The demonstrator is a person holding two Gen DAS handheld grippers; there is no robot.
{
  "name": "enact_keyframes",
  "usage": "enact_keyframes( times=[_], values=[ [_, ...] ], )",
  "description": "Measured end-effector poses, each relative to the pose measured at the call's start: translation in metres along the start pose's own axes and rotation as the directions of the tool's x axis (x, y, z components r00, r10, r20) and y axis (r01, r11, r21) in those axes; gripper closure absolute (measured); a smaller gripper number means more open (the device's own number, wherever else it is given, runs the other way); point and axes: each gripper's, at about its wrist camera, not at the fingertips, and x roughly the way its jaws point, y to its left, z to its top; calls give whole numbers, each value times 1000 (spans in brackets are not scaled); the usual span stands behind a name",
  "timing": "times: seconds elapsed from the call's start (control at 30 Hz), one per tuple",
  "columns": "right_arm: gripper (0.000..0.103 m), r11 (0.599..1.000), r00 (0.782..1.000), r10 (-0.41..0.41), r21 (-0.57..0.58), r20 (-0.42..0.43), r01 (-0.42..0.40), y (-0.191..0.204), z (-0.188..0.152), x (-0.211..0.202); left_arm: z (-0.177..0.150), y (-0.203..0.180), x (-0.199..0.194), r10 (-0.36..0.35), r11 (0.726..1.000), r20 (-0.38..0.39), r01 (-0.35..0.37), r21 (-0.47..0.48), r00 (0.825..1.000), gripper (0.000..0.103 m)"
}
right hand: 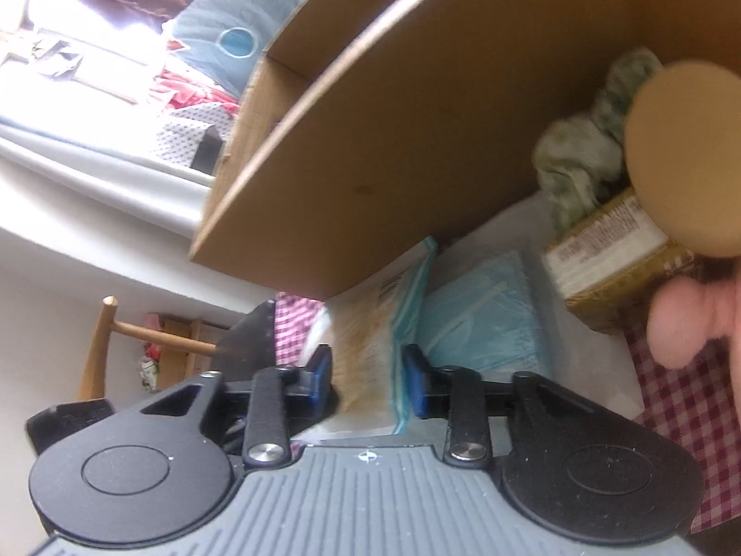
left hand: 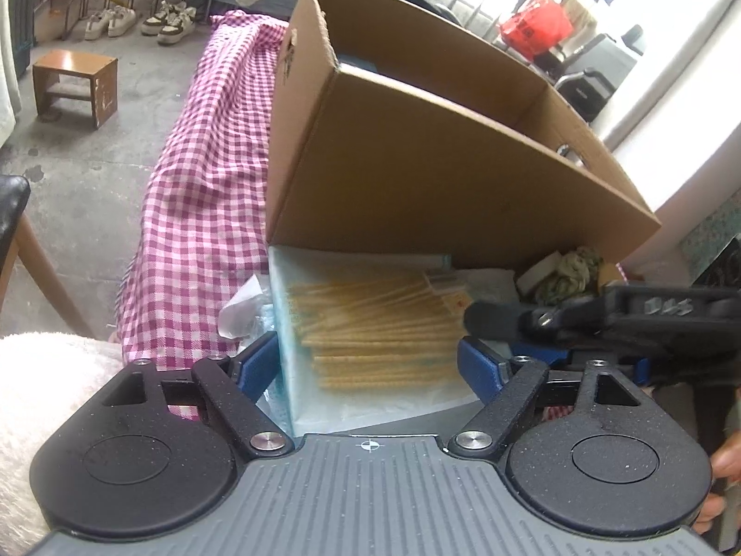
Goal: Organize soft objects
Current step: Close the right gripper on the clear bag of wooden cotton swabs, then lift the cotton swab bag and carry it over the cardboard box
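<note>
Blue pads of the left gripper (left hand: 368,361) stand wide, bracketing a clear packet of tan cloths (left hand: 375,324) that lies on the pink checked cloth (left hand: 199,213). Right gripper (right hand: 368,382) clamps the same packet's edge. Beyond, the cardboard box (left hand: 417,162) overhangs a green scrunched fabric (left hand: 567,275).

The cardboard box (left hand: 417,162) flap covers the far end of the cloth packet (left hand: 370,324). Green fabric (right hand: 583,157) is blurry, half behind a tan disc (right hand: 685,157) that's cut off at the edge.
</note>
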Motion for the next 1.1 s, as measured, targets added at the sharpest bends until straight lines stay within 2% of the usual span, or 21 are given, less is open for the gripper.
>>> enact_keyframes(
  times=[0.07,0.23,0.43,0.63,0.93,1.1],
  values=[
    [77,1000,1000,1,3,3,-1,-2,-1,0,1,2,-3,-1,1000,9,1,-9,1000,25],
    [77,999,1000,5,-48,21,-4,8,-3,-5,5,-1,-14,9,1000,42,-9,5,999,25],
    [77,994,998,37,-102,48,-32,19,-10,-16,10,-18,-30,42,996,94,-49,75,995,25],
    [77,989,995,74,-136,70,-64,21,-14,-35,11,-31,-41,46,995,121,-56,80,992,25],
    [77,975,981,145,-185,126,-120,23,-16,-70,13,-59,-63,59,988,174,-82,128,983,25],
    [77,966,968,173,-224,183,-130,30,-17,-93,18,-77,-74,34,986,209,-67,152,977,25]
  ],
)
